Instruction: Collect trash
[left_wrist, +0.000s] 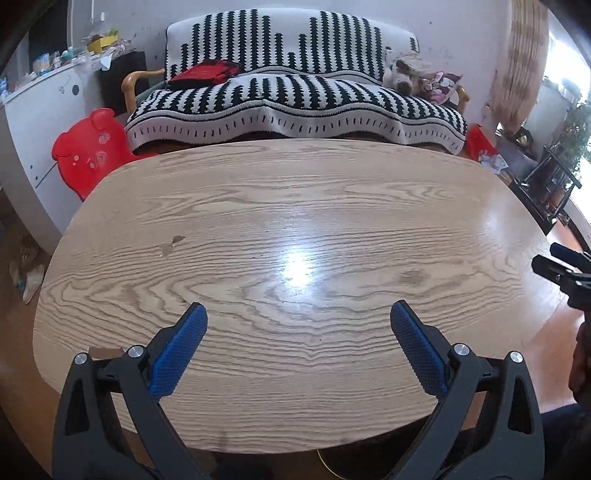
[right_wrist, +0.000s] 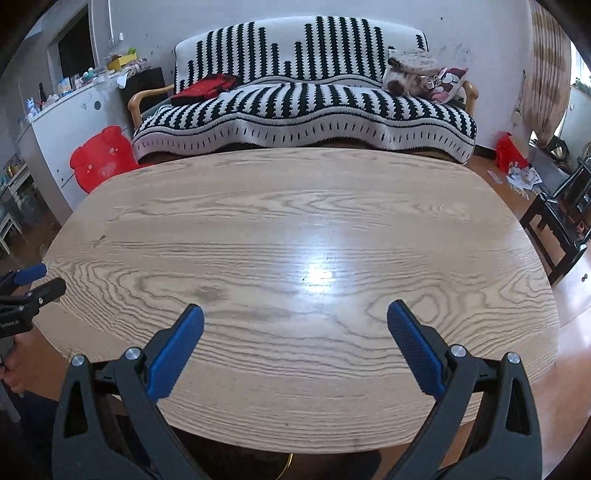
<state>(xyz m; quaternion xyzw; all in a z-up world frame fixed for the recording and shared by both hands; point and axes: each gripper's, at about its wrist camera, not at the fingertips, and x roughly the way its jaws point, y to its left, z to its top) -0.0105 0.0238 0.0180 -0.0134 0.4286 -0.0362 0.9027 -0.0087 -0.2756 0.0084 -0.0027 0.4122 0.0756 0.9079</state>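
left gripper (left_wrist: 298, 314): ribbed blue pads spread wide, holding nothing, over near edge of oval woodgrain table (left_wrist: 258, 206) | right gripper (right_wrist: 295, 314): spread wide too, holding nothing, same near edge | trash: cannot tell where | past far edge: black-and-white knit-covered sofa (right_wrist: 306, 99)

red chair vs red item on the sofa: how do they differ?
The red chair stands on the floor left of the wooden table; the red item lies on the striped sofa seat. The chair is bright, glossy and bear-shaped with round ears; the item is darker, flat and looks soft, perhaps folded cloth. The chair appears larger. Both are red and sit beyond the table.
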